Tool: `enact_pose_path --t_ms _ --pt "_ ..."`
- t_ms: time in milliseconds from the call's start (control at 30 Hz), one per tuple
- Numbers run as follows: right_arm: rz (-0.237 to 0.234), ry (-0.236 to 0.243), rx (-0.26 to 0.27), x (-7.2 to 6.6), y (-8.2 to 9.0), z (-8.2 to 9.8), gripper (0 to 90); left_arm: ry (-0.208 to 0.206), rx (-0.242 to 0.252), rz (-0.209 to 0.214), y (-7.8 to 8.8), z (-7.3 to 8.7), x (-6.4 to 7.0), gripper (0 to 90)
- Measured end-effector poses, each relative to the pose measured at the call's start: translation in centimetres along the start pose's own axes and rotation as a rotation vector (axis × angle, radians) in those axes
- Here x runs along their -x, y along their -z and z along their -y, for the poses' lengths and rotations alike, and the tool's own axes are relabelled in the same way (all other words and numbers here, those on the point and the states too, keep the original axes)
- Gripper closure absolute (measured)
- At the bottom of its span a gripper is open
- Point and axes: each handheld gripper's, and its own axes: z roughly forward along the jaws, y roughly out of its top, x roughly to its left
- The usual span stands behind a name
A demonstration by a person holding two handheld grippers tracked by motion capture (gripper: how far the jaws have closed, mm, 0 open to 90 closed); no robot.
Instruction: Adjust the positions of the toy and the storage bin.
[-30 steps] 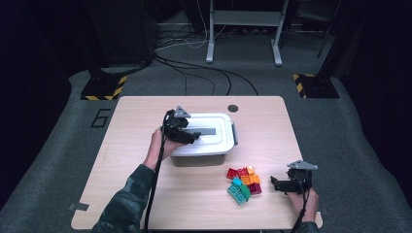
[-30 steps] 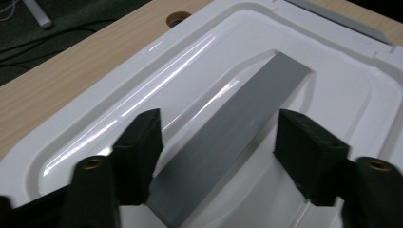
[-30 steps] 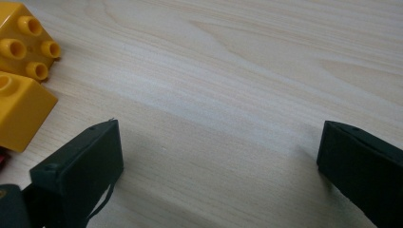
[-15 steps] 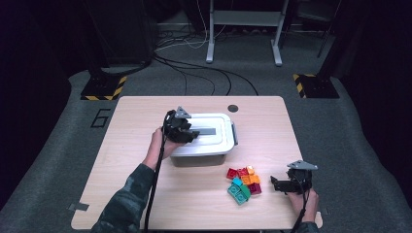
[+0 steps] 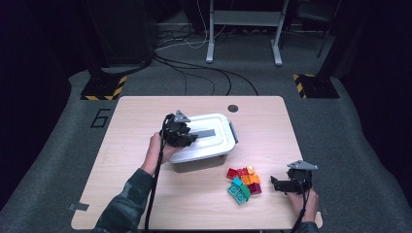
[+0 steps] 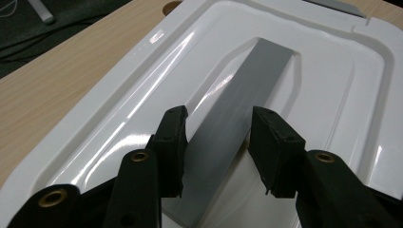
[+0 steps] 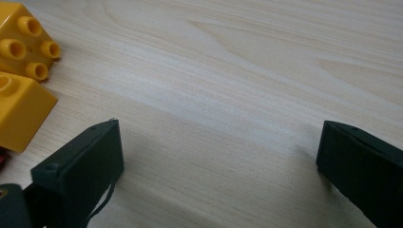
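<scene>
Since the earlier frame the left gripper (image 6: 216, 137) has been closing its jaws around the flat grey handle (image 6: 237, 118) of the white plastic lidded box (image 5: 204, 141) mid-table. The pads look barely seated; a skewed pinch could slip. The right gripper (image 5: 277, 183) rests released near the table's right front corner, bare wood ahead.

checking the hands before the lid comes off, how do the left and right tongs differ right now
The left tongs sit over the white box lid, jaws narrow around its grey handle strip and just been closing; the right tongs rest above bare table, jaws wide with nothing between them. The left ones are at the box; the right ones sit beside the toy bricks. Both have black jaws.
</scene>
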Motion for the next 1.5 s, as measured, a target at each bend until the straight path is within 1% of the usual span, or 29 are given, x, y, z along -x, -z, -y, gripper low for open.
enact_pose_path --t_ms 33,167,233,400,467,500,533,567,600,633,667,733,800,867,967,1000,1067,1100,1133,1167,1200,1367,1467,1500 --pt "0.000 0.000 0.000 0.0 0.0 0.0 0.8 -0.009 0.006 -0.001 0.2 0.3 0.1 58.3" --pt "0.001 0.000 0.001 0.0 0.0 0.0 0.9 -0.014 0.011 -0.001 0.5 0.5 0.5 60.3" --pt "0.001 0.000 0.000 0.0 0.0 0.0 0.9 -0.024 0.003 0.001 0.8 0.7 0.9 61.2" --pt "0.001 0.000 0.001 0.0 0.0 0.0 0.9 -0.033 -0.003 0.009 1.1 0.9 1.3 62.7" --pt "0.001 0.000 0.001 0.0 0.0 0.0 0.9 -0.037 -0.003 0.011 1.1 0.9 1.3 62.7" --pt "0.001 0.000 0.001 0.0 0.0 0.0 0.9 -0.033 -0.004 0.026 0.9 0.8 1.2 62.3" --pt "0.001 0.000 0.001 0.0 0.0 0.0 0.9 -0.033 -0.004 0.026 0.9 0.8 1.2 61.9" --pt "0.001 0.000 0.001 0.0 0.0 0.0 0.9 -0.039 -0.007 0.036 0.7 0.6 1.1 61.4" --pt "0.001 0.000 0.001 0.0 0.0 0.0 0.9 -0.039 -0.007 0.036 0.7 0.6 1.1 61.2" --pt "0.001 0.000 0.001 0.0 0.0 0.0 0.8 -0.051 -0.008 0.052 0.4 0.2 1.1 60.4" --pt "0.001 0.000 0.001 0.0 0.0 0.0 0.8 -0.051 -0.008 0.052 0.4 0.2 1.1 59.8" --pt "0.002 0.000 0.001 0.0 0.0 0.0 0.8 -0.063 -0.018 0.071 -0.2 -0.4 1.1 59.8" --pt "0.002 0.000 0.001 0.0 0.0 0.0 0.8 -0.064 -0.022 0.073 -0.3 -0.6 1.1 60.7" --pt "0.002 0.001 0.002 0.0 0.0 0.0 0.9 -0.076 -0.031 0.072 -0.5 -0.9 1.2 62.4" --pt "0.002 0.001 0.002 0.0 0.0 0.0 0.9 -0.071 -0.030 0.068 -0.6 -1.0 1.2 62.7" --pt "0.002 0.001 0.002 0.0 0.0 0.0 0.9 -0.052 -0.025 0.059 -0.6 -0.9 1.3 62.7" --pt "0.002 0.001 0.002 0.0 0.0 0.0 0.9 -0.040 -0.024 0.032 -0.5 -0.9 1.5 62.9" --pt "0.002 0.001 0.002 0.0 0.0 0.0 0.9 -0.022 -0.025 0.014 -0.5 -0.9 1.7 63.2" --pt "0.002 0.001 0.002 0.0 0.0 0.0 0.9 -0.022 -0.025 0.014 -0.5 -0.9 1.7 63.4" --pt "0.002 0.001 0.003 0.0 0.0 0.0 0.9 -0.010 -0.024 0.015 -0.5 -0.9 1.7 63.4" --pt "0.002 0.001 0.002 0.0 0.0 0.0 0.9 0.011 -0.027 0.019 -0.4 -0.8 1.6 64.1" --pt "0.002 0.001 0.003 0.0 0.0 0.0 0.9 0.007 -0.020 0.030 0.0 -0.5 1.8 66.4" --pt "0.002 0.001 0.003 0.0 0.0 0.0 0.9 0.006 -0.016 0.029 0.2 -0.3 2.0 66.6" --pt "0.002 0.001 0.003 0.0 0.0 0.0 0.9 -0.001 -0.018 0.027 0.3 -0.2 2.0 66.6"
